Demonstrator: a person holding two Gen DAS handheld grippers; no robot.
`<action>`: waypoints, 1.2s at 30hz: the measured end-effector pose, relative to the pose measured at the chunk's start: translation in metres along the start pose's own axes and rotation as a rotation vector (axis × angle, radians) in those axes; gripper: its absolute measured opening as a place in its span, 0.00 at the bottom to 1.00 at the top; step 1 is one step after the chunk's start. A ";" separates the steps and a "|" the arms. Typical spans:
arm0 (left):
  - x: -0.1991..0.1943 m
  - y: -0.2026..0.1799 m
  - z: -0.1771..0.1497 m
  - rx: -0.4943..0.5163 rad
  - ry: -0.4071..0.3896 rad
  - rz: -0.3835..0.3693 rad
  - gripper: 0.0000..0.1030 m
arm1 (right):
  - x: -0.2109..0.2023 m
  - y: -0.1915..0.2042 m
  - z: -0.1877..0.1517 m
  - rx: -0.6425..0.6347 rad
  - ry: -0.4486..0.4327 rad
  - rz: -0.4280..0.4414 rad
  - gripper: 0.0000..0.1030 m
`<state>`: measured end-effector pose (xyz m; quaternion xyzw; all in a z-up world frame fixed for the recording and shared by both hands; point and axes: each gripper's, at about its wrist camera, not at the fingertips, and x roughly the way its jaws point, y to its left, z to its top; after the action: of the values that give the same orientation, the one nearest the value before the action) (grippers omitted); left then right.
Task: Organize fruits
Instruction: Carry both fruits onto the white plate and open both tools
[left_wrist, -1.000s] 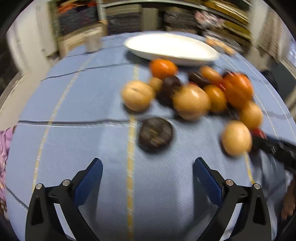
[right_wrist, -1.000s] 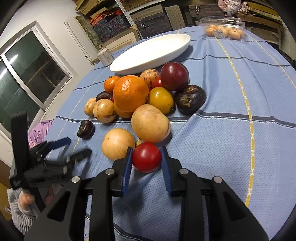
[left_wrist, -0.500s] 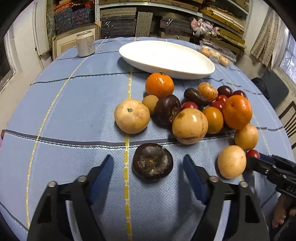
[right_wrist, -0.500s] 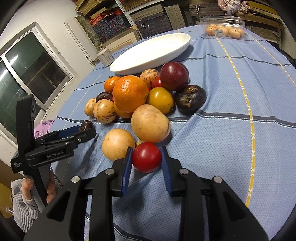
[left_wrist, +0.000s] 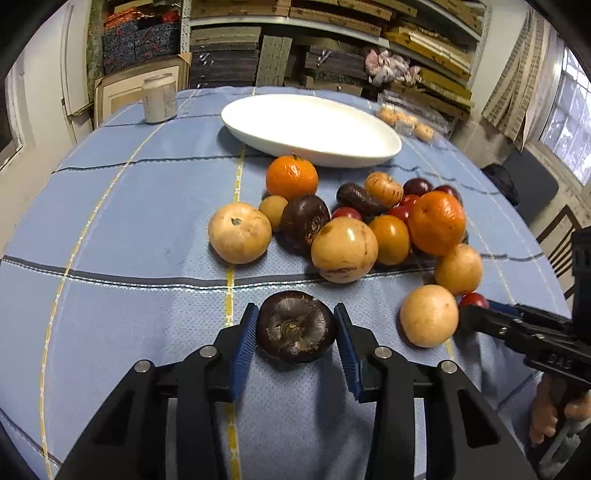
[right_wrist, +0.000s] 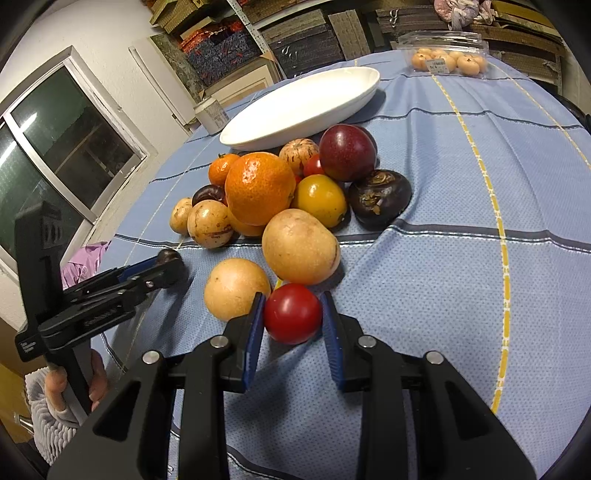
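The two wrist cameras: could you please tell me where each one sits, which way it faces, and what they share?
Left wrist: on the left gripper, looking down along its fingers at a dark fruit between closing jaws; beyond, the white dish. The right gripper enters at the right edge.
Right wrist: on the right gripper, shut on a red tomato; the left gripper and a hand show at left.
Shared: the fruit pile, dish, blue tablecloth, and each other's gripper.
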<state>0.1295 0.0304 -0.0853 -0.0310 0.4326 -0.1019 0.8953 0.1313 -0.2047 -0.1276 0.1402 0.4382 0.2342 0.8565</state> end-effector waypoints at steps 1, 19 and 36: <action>-0.003 0.000 0.000 -0.005 -0.008 -0.006 0.41 | -0.001 0.000 0.000 0.001 -0.002 0.002 0.28; 0.047 -0.008 0.153 -0.054 -0.059 -0.061 0.41 | 0.008 0.019 0.168 -0.057 -0.171 -0.048 0.28; 0.026 0.040 0.145 -0.152 -0.133 -0.064 0.82 | 0.019 0.009 0.170 -0.043 -0.191 -0.054 0.41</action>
<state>0.2645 0.0596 -0.0204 -0.1191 0.3776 -0.0950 0.9133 0.2769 -0.1927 -0.0390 0.1316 0.3529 0.2059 0.9032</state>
